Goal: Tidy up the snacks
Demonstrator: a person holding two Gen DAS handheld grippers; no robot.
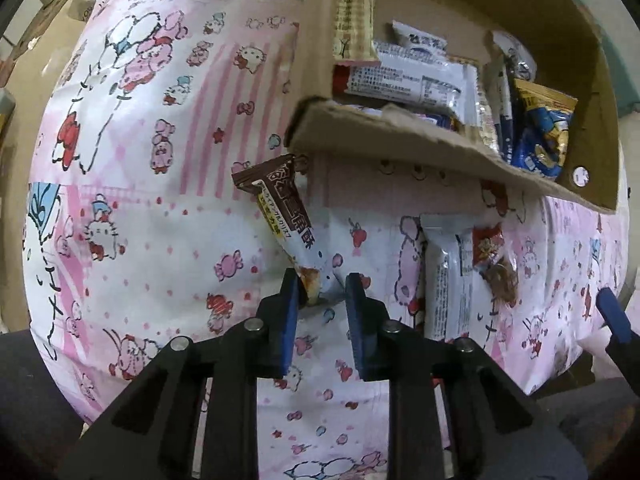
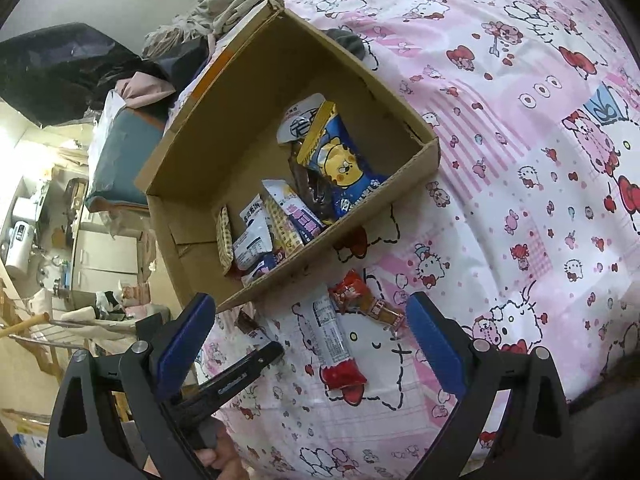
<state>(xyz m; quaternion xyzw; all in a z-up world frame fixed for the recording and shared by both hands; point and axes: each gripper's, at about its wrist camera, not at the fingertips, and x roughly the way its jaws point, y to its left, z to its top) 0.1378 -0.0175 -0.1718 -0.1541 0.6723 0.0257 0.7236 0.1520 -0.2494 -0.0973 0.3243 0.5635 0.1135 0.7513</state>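
Brown-and-white foil marks the snack bar [image 1: 286,224] that the left gripper [image 1: 322,292] pinches by its lower end, the jaws drawn in on the wrapper with only that thin end between the blue pads [image 1: 290,320]. The bar slants up and to the left, its brown top end just below the near corner of the cardboard box [image 1: 400,148], and most of its length hangs free over the pink patterned bedsheet [image 1: 140,200].

To do this step well, lift the bar clear of the box rim before moving it across, since the top end sits close under the cardboard lip and could catch. Keep the pinch firm; the grip is on the crimped end only, so the bar is likely to swing. Release it over the open part of the box, beside the packets [image 1: 404,76] already inside.

Further right, two loose snacks lie on the bedsheet just in front of the box wall: a long white packet with a red end [image 2: 334,344] and a small red-wrapped piece [image 2: 352,294], touching or nearly so. The right gripper [image 2: 312,344] hangs above them with its jaws spread wide and nothing between the pads; the white packet lies between the two jaws, below them.
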